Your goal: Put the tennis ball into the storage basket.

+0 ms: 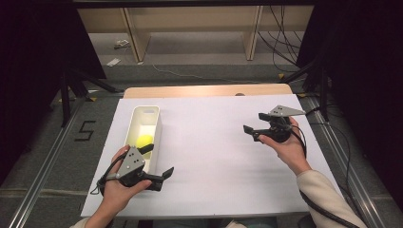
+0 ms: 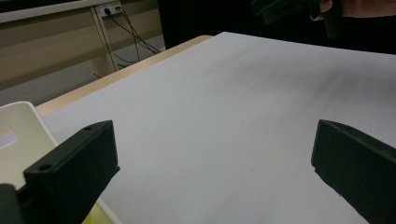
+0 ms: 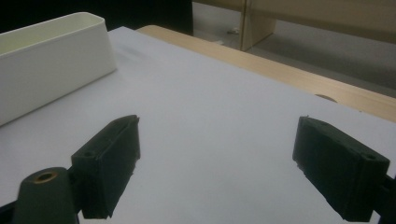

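Note:
A white oblong bin (image 1: 159,124) stands on the left of the white sheet (image 1: 214,156), with a yellow object (image 1: 144,140) lying inside it. My left gripper (image 1: 158,160) is held at the bin's near end, open, one jaw over the bin's rim and the other over the sheet. My right gripper (image 1: 255,122) hovers open over the right side of the sheet, pointing left. In the left gripper view the jaws of the left gripper (image 2: 215,163) are wide apart with bare sheet between them. The right gripper (image 3: 217,163) also holds nothing, with the bin (image 3: 51,60) ahead to its left.
The sheet covers a wooden table whose far edge (image 1: 204,90) shows beyond it. Behind the table are wooden shelf legs (image 1: 252,33) and cables on the floor. Metal rails (image 1: 43,161) run along both sides. In the left gripper view the other gripper (image 2: 289,9) shows far off.

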`<action>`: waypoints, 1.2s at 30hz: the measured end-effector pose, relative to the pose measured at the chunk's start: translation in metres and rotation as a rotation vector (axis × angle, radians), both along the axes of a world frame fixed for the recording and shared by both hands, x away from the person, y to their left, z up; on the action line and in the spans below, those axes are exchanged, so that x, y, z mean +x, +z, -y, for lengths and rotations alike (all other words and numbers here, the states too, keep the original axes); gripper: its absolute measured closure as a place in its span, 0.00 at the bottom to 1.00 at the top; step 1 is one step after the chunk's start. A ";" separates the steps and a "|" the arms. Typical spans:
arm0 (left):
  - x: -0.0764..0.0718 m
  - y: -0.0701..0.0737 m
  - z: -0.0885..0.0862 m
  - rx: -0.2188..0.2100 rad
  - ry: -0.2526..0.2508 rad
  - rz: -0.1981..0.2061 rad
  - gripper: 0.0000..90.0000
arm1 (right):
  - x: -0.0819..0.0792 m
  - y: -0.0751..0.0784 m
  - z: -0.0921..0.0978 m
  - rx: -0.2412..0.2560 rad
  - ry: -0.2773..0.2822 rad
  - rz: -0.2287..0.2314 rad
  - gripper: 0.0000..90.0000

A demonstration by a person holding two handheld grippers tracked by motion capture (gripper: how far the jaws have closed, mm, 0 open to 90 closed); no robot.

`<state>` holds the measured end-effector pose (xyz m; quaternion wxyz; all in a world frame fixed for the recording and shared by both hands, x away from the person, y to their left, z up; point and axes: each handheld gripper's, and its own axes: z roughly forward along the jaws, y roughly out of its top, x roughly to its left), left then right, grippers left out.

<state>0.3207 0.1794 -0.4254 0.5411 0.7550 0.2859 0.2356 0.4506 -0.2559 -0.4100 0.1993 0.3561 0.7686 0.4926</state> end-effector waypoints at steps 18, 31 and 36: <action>-0.001 0.000 -0.001 -0.002 0.003 0.001 0.00 | -0.029 -0.005 0.023 -0.001 -0.032 0.005 0.17; -0.001 0.000 -0.001 -0.002 0.003 0.001 0.00 | -0.040 -0.011 0.030 -0.015 -0.038 0.002 0.17; 0.000 0.001 -0.001 -0.003 0.003 0.002 0.00 | -0.041 -0.010 0.032 -0.006 -0.039 0.011 0.17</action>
